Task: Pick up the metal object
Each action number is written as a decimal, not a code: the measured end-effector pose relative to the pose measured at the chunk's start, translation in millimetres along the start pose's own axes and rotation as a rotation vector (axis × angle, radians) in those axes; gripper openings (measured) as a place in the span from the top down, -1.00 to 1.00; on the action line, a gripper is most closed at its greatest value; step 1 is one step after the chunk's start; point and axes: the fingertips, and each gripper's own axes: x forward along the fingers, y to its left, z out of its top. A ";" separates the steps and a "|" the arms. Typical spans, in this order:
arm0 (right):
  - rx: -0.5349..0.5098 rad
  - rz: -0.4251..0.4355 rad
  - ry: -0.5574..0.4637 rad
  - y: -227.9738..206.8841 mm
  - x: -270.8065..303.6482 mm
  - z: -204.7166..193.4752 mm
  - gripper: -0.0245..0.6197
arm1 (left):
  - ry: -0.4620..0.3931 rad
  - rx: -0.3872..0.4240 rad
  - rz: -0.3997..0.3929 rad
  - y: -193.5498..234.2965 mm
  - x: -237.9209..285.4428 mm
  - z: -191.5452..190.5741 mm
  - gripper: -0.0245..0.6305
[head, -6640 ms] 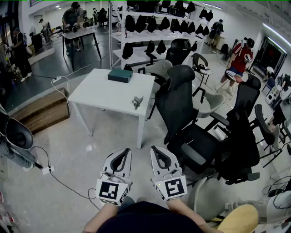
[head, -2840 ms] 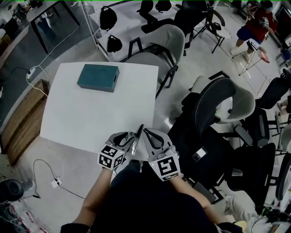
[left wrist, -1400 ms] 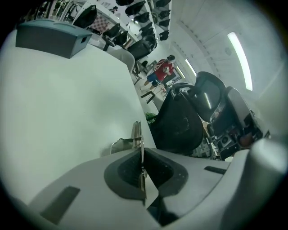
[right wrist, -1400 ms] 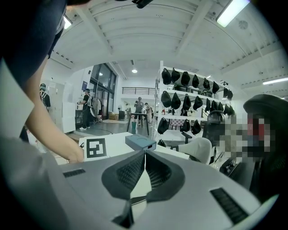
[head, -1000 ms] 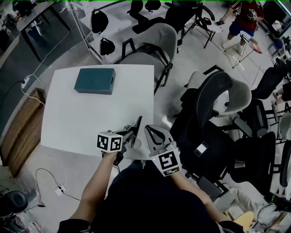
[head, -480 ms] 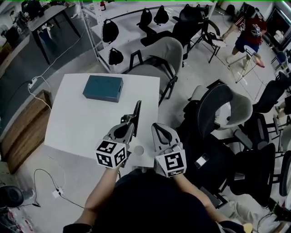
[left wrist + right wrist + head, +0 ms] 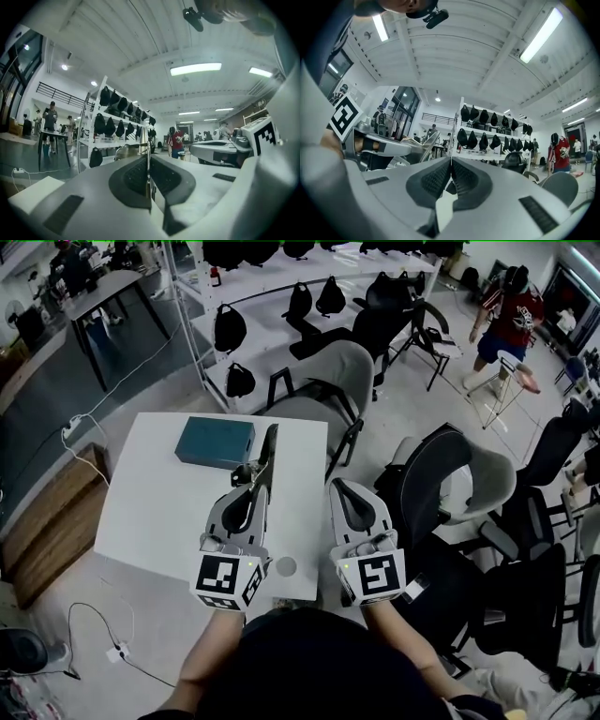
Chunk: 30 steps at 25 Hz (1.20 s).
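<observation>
Left gripper view: metal object (image 7: 143,143) tight between the jaws.

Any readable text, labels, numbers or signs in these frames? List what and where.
None readable.
Cube on left gripper, cube on right gripper: square marker patterns, not letters.
Teal box: no print visible.
Red shirt: any print too small to read.
</observation>
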 end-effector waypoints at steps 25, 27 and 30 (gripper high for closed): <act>-0.036 -0.045 -0.091 -25.9 -16.0 49.7 0.84 | -0.130 0.038 0.026 -17.9 -6.1 63.0 0.85; -0.030 -0.040 -0.094 -27.0 -17.2 49.9 0.84 | -0.132 0.036 0.029 -20.0 -6.6 63.1 0.85; -0.028 -0.032 -0.099 -27.5 -19.2 50.8 0.84 | -0.135 0.035 0.034 -23.2 -7.6 63.4 0.85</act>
